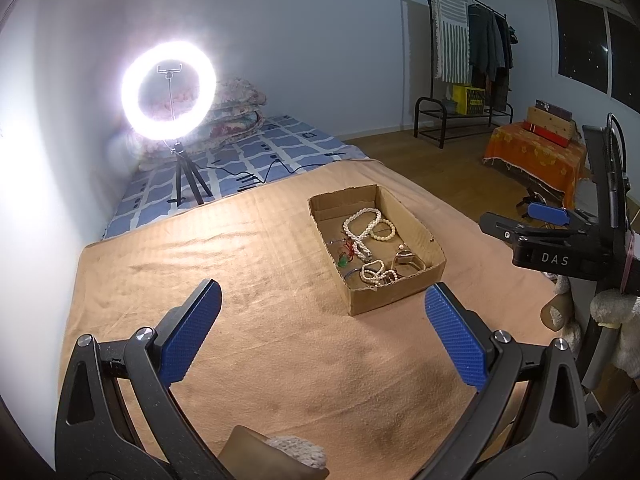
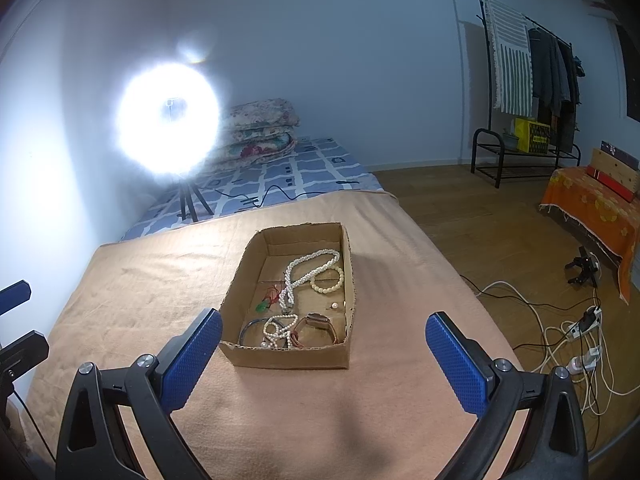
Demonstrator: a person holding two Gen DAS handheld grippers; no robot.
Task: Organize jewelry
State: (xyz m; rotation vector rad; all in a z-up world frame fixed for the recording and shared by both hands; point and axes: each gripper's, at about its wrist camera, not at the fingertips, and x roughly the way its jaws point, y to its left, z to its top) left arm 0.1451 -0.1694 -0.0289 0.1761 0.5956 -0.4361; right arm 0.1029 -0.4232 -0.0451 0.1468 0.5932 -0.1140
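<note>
Both hand-held grippers (image 1: 322,308) (image 2: 324,338) spread, knurled blue pads, rectangular cardboard tray (image 2: 347,256), round-beaded pearl strands (image 2: 308,270), fuzzy tan blanket (image 1: 248,240)

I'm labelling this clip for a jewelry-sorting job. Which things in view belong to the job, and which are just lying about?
Belongs to the job:
- cardboard box
- long pearl necklace
- cream bead bracelet
- watch
- left tool, open
- right tool, open

Just lying about:
- ring light
- folded quilts
- clothes rack
- power cables
</note>
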